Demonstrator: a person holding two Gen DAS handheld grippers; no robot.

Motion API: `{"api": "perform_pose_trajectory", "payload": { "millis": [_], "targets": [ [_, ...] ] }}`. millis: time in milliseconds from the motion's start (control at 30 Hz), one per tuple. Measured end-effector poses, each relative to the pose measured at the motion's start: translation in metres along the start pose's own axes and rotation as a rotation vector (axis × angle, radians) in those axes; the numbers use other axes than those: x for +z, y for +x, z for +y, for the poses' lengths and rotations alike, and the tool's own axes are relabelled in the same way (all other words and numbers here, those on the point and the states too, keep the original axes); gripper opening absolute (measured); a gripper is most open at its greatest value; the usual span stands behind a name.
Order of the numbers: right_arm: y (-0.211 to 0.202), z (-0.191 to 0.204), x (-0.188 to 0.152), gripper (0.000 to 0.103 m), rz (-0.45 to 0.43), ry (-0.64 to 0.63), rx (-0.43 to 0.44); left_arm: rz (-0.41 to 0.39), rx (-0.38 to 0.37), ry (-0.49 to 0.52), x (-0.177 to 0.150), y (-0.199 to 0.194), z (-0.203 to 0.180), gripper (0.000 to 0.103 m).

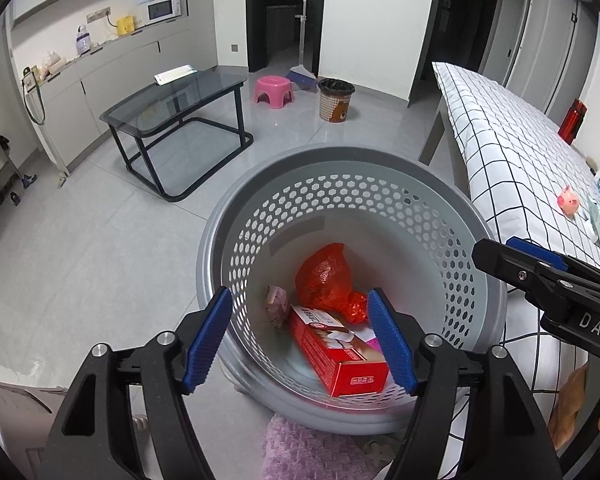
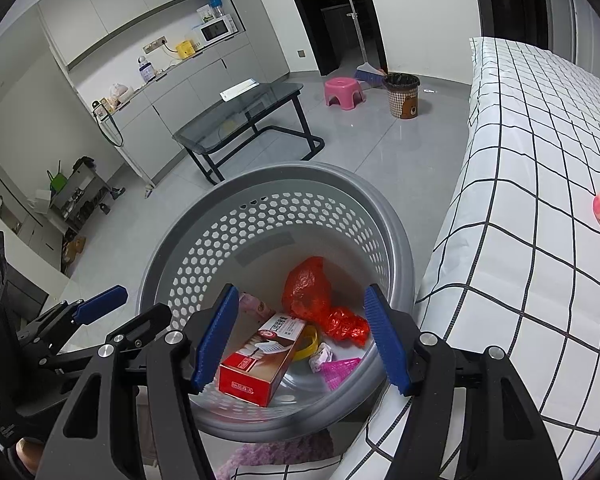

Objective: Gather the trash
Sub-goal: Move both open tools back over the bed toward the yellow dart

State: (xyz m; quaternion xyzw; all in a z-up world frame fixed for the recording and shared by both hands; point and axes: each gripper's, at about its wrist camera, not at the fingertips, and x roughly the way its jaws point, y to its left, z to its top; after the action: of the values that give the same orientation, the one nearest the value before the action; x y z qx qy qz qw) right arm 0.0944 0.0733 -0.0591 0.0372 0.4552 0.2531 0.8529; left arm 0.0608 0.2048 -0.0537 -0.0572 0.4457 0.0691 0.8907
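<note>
Jaws of both grippers gape empty over round perforated plastic basket (image 1: 340, 184) holding rectangular red carton (image 1: 336, 352) and crinkled bag (image 1: 324, 276).

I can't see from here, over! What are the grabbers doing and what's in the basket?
Left gripper, right gripper: open, empty, over grey basket. Inside: red box, red bag. Nothing in the way.

A round grey plastic basket with honeycomb-perforated walls (image 1: 380, 200) stands on the tiled floor just beside the bed. Inside lie a red rectangular cardboard box (image 1: 336, 354), tilted on its side, a crumpled red plastic bag (image 1: 326, 276), and a pink perforated plastic piece (image 2: 340, 372).
</note>
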Motion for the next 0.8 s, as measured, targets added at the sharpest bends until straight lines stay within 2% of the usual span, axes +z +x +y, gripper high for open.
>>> {"api": "perform_pose_trajectory", "payload": {
  "millis": [433,800],
  "targets": [
    [-0.01,0.001,-0.003,0.064,-0.019,-0.004,-0.009,-0.027,0.038,-0.006,-0.003,-0.012,0.0,0.078],
    [-0.041,-0.002,-0.012,0.068,-0.086,-0.013,-0.094,-0.047,0.049,-0.009,-0.005,-0.022,-0.007,0.082]
  ]
}}
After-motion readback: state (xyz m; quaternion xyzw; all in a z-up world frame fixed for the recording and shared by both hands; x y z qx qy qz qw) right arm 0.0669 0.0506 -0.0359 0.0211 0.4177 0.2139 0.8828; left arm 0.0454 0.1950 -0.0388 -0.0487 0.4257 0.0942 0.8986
